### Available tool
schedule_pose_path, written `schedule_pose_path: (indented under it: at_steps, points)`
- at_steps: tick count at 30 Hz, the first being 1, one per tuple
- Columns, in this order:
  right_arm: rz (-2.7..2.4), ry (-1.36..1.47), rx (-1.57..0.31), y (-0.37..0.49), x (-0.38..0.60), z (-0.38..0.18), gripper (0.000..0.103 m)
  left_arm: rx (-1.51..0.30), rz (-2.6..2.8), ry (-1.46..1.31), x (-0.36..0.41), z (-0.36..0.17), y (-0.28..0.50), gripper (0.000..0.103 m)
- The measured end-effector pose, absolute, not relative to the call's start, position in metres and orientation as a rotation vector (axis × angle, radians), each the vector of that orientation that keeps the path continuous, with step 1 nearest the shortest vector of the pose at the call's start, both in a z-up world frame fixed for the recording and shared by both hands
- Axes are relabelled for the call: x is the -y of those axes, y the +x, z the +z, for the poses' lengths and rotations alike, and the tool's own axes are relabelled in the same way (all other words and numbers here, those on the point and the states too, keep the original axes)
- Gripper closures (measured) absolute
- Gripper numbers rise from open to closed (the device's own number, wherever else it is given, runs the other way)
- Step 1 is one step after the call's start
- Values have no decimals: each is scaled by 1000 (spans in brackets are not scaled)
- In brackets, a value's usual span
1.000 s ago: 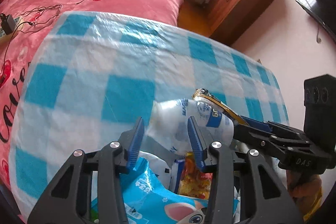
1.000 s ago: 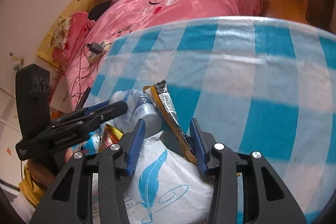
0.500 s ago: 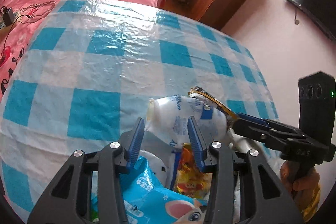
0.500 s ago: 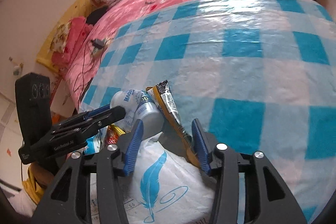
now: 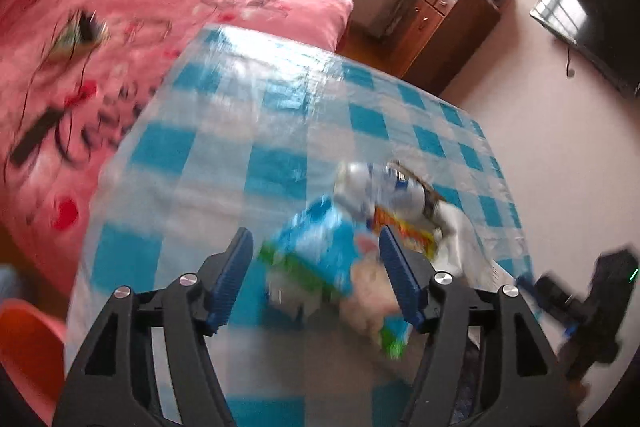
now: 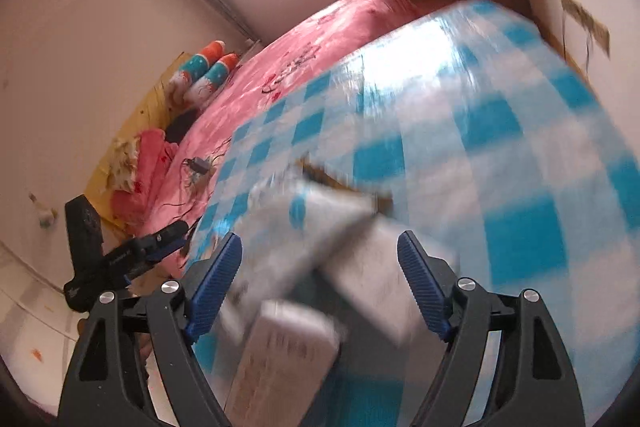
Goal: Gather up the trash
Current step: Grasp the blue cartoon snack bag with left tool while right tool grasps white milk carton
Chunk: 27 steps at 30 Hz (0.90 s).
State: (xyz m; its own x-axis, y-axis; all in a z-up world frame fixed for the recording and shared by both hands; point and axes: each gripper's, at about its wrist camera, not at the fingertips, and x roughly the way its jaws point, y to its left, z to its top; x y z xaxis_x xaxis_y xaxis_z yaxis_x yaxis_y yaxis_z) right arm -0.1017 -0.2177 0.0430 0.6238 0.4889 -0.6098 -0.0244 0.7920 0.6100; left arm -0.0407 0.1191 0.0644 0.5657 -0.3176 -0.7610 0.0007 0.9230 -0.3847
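Observation:
A heap of trash lies on the blue-and-white checked tablecloth. In the blurred left wrist view it holds a blue snack packet, a crushed white plastic bottle, an orange packet and a white bag. My left gripper hangs just short of the heap; its jaws are opening, with the blue packet lying loose between them. The right gripper shows at the far right. In the right wrist view, my right gripper is opening too, over the smeared white bag; its pads are clear of it. The left gripper shows at the left.
A pink bed with a charger and cables runs along the table's far side. A wooden cabinet and a wall-mounted screen stand at the back right. An orange-red tub sits low at the left edge.
Both grippers have drawn back from the heap and spread their jaws. The packets and the white bag that sat between the shut jaws now lie loose on the cloth.

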Motion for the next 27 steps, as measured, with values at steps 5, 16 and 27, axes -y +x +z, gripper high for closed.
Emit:
schedule_pose_path:
  at_steps: [5, 16, 27]
  points:
    - [340, 607, -853, -142, 199, 37, 23, -994, -217, -477, -116, 58, -58, 37]
    - [324, 479, -899, -166, 154, 32, 23, -1021, -72, -404, -83, 48, -31, 37]
    - [325, 525, -953, -140, 141, 8, 23, -1024, 55, -249, -66, 36, -10, 34]
